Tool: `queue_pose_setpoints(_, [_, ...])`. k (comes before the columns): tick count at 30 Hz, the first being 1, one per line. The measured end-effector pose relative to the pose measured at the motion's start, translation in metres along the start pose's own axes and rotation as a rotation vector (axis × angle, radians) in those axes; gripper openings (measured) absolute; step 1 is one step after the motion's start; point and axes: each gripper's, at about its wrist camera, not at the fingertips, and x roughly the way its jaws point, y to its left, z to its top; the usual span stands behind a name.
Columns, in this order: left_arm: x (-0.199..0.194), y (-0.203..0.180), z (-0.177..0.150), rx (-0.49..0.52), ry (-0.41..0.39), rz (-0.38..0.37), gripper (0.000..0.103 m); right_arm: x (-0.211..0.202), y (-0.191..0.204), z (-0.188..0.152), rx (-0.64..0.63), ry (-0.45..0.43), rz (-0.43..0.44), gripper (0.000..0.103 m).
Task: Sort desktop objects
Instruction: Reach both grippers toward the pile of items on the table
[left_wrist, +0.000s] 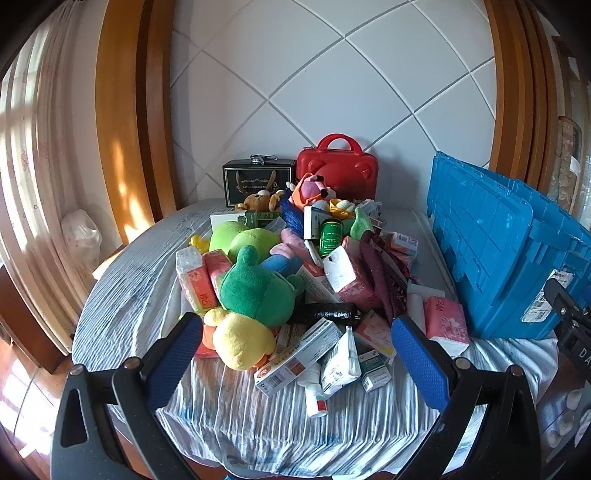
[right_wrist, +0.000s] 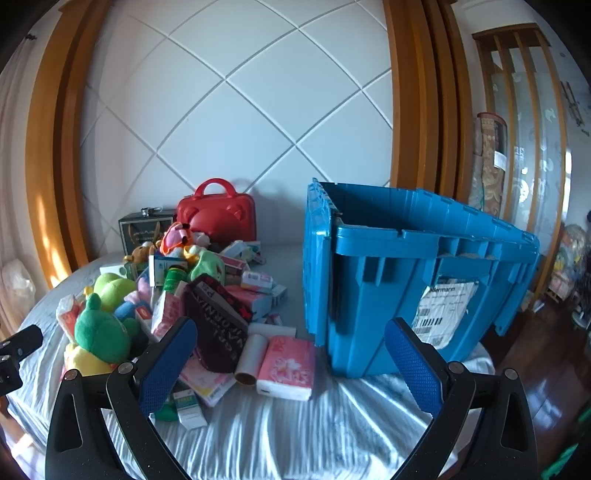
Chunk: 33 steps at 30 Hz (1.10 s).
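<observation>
A heap of objects lies on a round table with a pale striped cloth (left_wrist: 229, 413): a green and yellow plush toy (left_wrist: 255, 291), pink tissue packs (left_wrist: 445, 321), medicine boxes (left_wrist: 299, 358), a green can (left_wrist: 330, 236) and a dark maroon pouch (right_wrist: 218, 328). My left gripper (left_wrist: 295, 347) is open and empty, hovering in front of the heap's near edge. My right gripper (right_wrist: 291, 358) is open and empty, above a pink tissue pack (right_wrist: 288, 365) and a cardboard roll (right_wrist: 253, 354), left of the blue crate (right_wrist: 417, 284).
A red bear-shaped case (left_wrist: 338, 170) and a black box (left_wrist: 255, 181) stand against the white padded wall behind the heap. The open blue crate (left_wrist: 495, 251) stands on the table's right side. Wooden frames flank the wall. The table edge is close below both grippers.
</observation>
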Motion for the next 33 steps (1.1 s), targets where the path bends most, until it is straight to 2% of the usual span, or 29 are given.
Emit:
queue_pose_setpoints(6, [0.01, 0.013, -0.009, -0.006, 0.031, 0.027, 0.103, 0.005, 0.007, -0.008, -0.032, -0.008, 0.022, 0.103])
queue_pose_setpoints(10, [0.022, 0.031, -0.018, -0.011, 0.082, 0.078, 0.103, 0.013, 0.014, -0.015, -0.022, -0.029, 0.084, 0.103])
queue_pose_setpoints(13, [0.036, 0.052, -0.025, -0.005, 0.121, 0.128, 0.103, 0.033, 0.025, -0.024, -0.009, 0.038, 0.11, 0.103])
queue_pose_setpoints(16, [0.057, 0.068, -0.032, -0.018, 0.168, 0.141, 0.103, 0.052, 0.041, -0.039, -0.026, 0.135, 0.134, 0.103])
queue_pose_setpoints(19, [0.083, 0.077, -0.042, -0.019, 0.223, 0.127, 0.103, 0.07, 0.056, -0.052, -0.081, 0.21, 0.137, 0.103])
queue_pose_setpoints(22, [0.102, 0.079, -0.051, -0.001, 0.262, 0.108, 0.103, 0.089, 0.064, -0.063, -0.077, 0.301, 0.149, 0.103])
queue_pose_setpoints(23, [0.11, 0.078, -0.054, 0.007, 0.275, 0.097, 0.102, 0.095, 0.066, -0.068, -0.069, 0.328, 0.16, 0.103])
queue_pose_setpoints(24, [0.116, 0.076, -0.056, 0.018, 0.287, 0.088, 0.096, 0.101, 0.068, -0.073, -0.064, 0.36, 0.166, 0.103])
queue_pose_setpoints(25, [0.124, 0.072, -0.059, 0.037, 0.304, 0.067, 0.092, 0.103, 0.07, -0.076, -0.062, 0.376, 0.169, 0.101])
queue_pose_setpoints(27, [0.138, 0.065, -0.064, 0.065, 0.338, 0.038, 0.083, 0.11, 0.074, -0.083, -0.053, 0.414, 0.177, 0.087])
queue_pose_setpoints(28, [0.145, 0.061, -0.067, 0.077, 0.349, 0.021, 0.082, 0.112, 0.076, -0.085, -0.043, 0.433, 0.19, 0.077])
queue_pose_setpoints(29, [0.15, 0.057, -0.069, 0.09, 0.357, 0.006, 0.081, 0.114, 0.079, -0.088, -0.033, 0.452, 0.206, 0.074])
queue_pose_setpoints(33, [0.167, 0.035, -0.072, 0.169, 0.359, -0.038, 0.081, 0.121, 0.098, -0.097, -0.018, 0.503, 0.274, 0.074])
